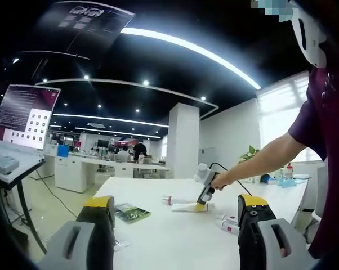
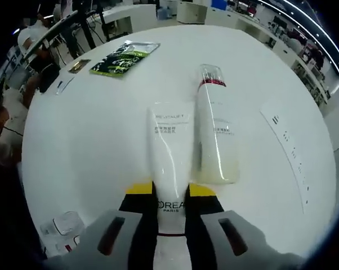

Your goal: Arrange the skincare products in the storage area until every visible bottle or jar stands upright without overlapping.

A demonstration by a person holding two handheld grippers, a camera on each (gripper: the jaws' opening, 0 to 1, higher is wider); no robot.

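Note:
A white L'Oreal tube lies flat on the white table, and my right gripper is shut on its cap end, yellow tips pressed against both sides. Close on its right lies a white bottle with a red band and a clear cap, also on its side. In the left gripper view the same tube and bottle lie mid-table, with the right gripper down on the tube, held by a person's hand. My left gripper hovers open well short of them, nothing between its fingers.
Two small white bottles with red bands lie near the table's right side. A green packet and a small dark card lie towards the far edge; a clear sachet lies near left. A monitor on a stand is beyond the table's left.

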